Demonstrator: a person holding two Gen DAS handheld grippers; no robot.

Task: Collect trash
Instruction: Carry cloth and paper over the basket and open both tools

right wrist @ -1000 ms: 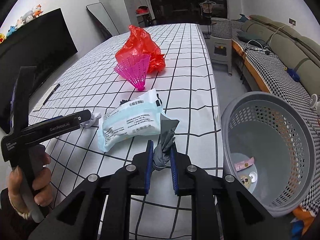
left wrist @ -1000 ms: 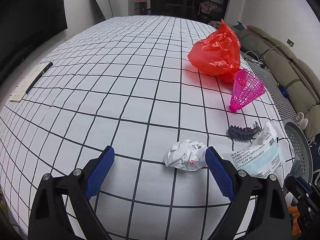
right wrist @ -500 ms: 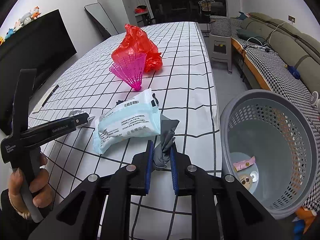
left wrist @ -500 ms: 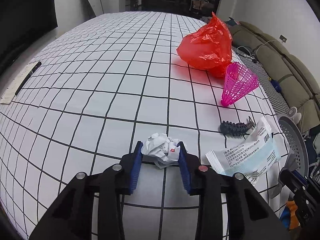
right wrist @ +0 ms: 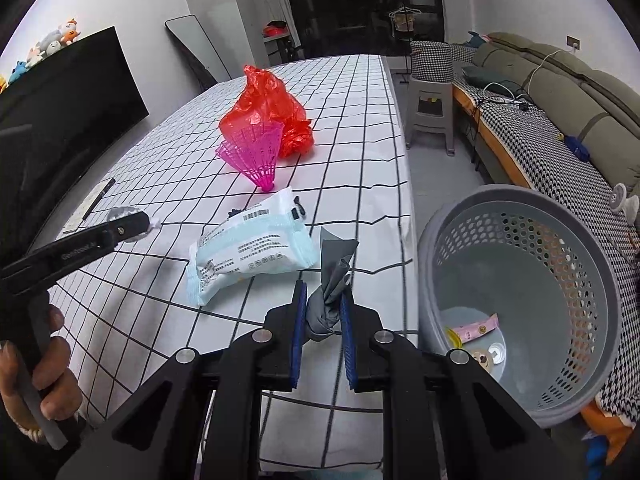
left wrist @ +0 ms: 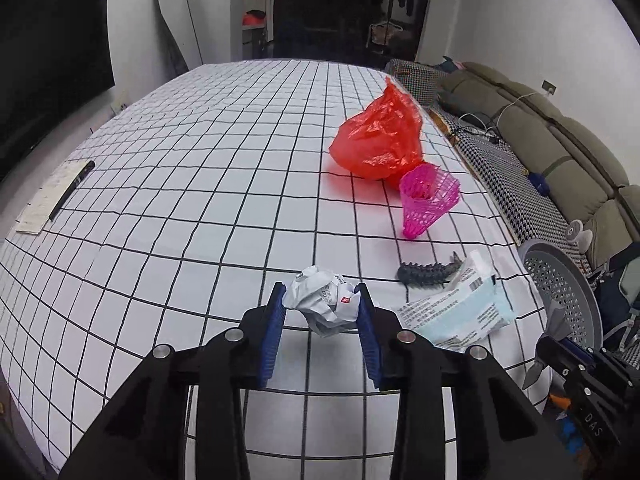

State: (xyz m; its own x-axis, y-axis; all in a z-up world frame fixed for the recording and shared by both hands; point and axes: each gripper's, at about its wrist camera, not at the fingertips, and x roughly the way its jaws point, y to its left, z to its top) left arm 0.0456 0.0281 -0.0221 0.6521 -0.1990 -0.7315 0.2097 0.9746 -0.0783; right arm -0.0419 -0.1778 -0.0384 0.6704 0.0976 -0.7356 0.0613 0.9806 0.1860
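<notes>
Grey basket [right wrist: 600, 280] stands just beside the checked table's edge [right wrist: 404, 184].

Crumpled white paper ball [left wrist: 326, 304], glossy crinkled red plastic bag [left wrist: 380, 140] at its one o'clock, pink plastic mesh shuttlecock [left wrist: 426, 200], shiny printed wipes pack [right wrist: 252, 250], perforated matt grey plastic basket [right wrist: 592, 280], smooth checked tablecloth [left wrist: 200, 200], wrinkled grey wrapper [right wrist: 330, 296]
</notes>
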